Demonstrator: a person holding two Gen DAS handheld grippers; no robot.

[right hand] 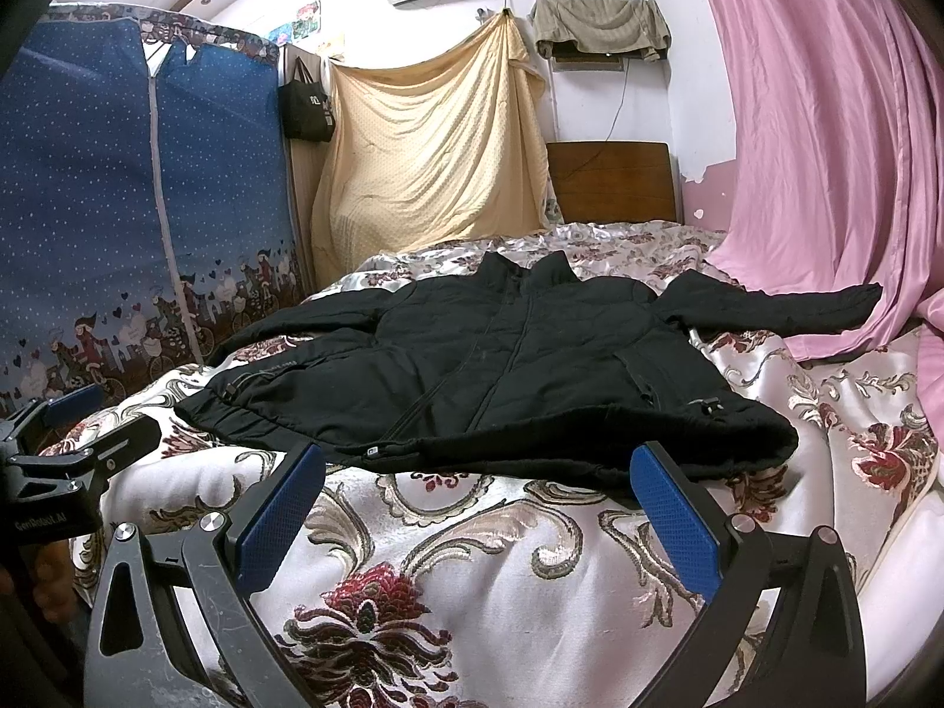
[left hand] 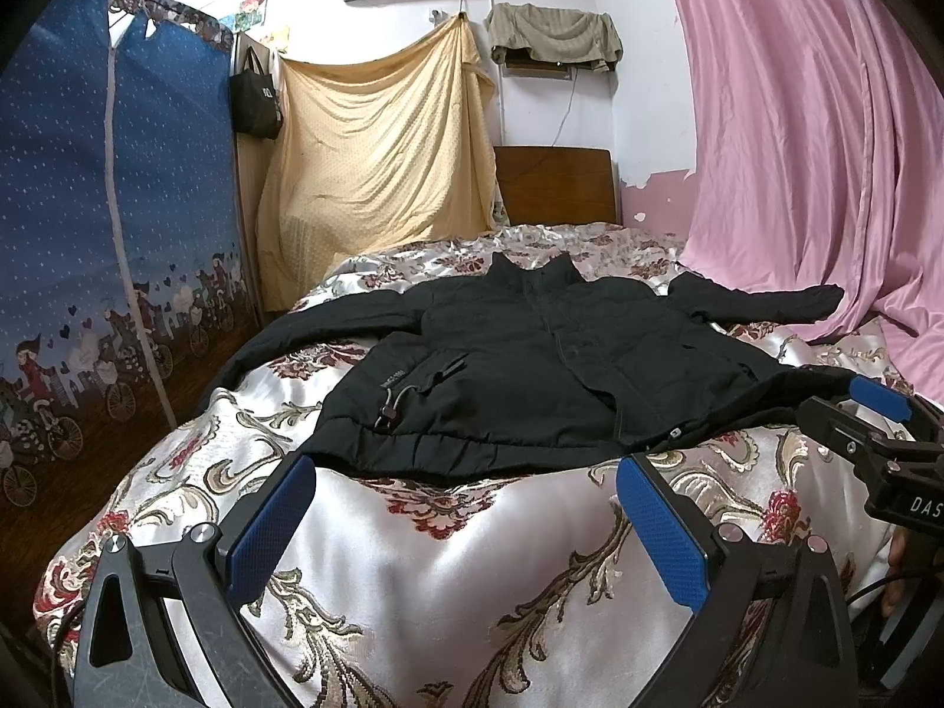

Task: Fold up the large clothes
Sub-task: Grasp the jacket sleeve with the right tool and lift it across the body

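Observation:
A black zip jacket lies spread front up on the bed, collar toward the headboard, both sleeves stretched out sideways; it also shows in the right wrist view. My left gripper is open and empty, just short of the jacket's hem. My right gripper is open and empty, also just short of the hem, near its right corner. The right gripper shows at the right edge of the left wrist view, the left gripper at the left edge of the right wrist view.
The bed has a satin floral bedspread and a wooden headboard. A blue fabric wardrobe stands left. A yellow sheet hangs behind. A pink curtain drapes onto the bed's right side.

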